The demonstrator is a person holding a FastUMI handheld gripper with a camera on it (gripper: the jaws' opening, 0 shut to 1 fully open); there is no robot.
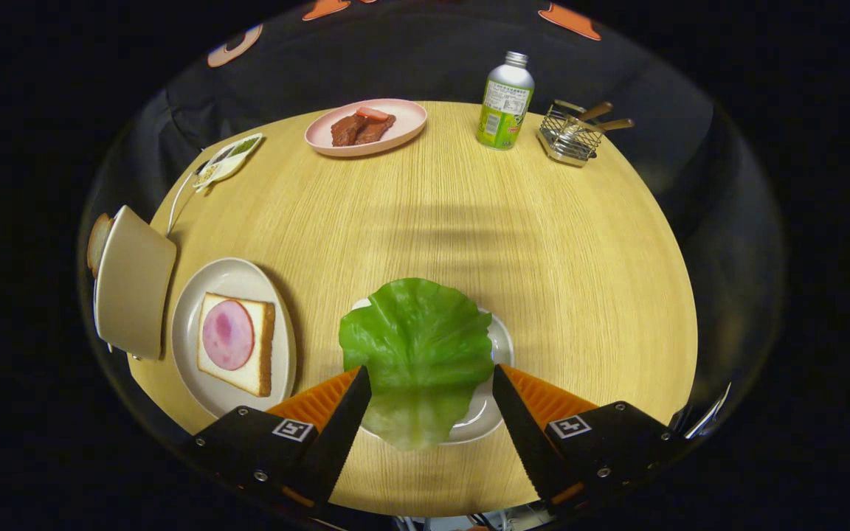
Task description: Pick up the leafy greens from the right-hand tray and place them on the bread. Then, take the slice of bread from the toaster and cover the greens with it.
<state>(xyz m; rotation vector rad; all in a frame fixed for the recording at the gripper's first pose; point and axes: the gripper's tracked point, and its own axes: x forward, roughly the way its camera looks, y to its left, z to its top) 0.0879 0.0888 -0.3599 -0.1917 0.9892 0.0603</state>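
one lettuce leaf on its white tray, gripper fingers apart astride it for pickup; destination: ham-topped bread, beside toaster.

tray mostly hidden under greens

The gripper hangs over the near edge of the table, fingers spread to either side of the leafy greens on their tray. Left of it, a plate carries bread topped with a ham slice. The toaster stands at the left edge. Along the far edge: a meat plate, a bottle, and a wire basket.
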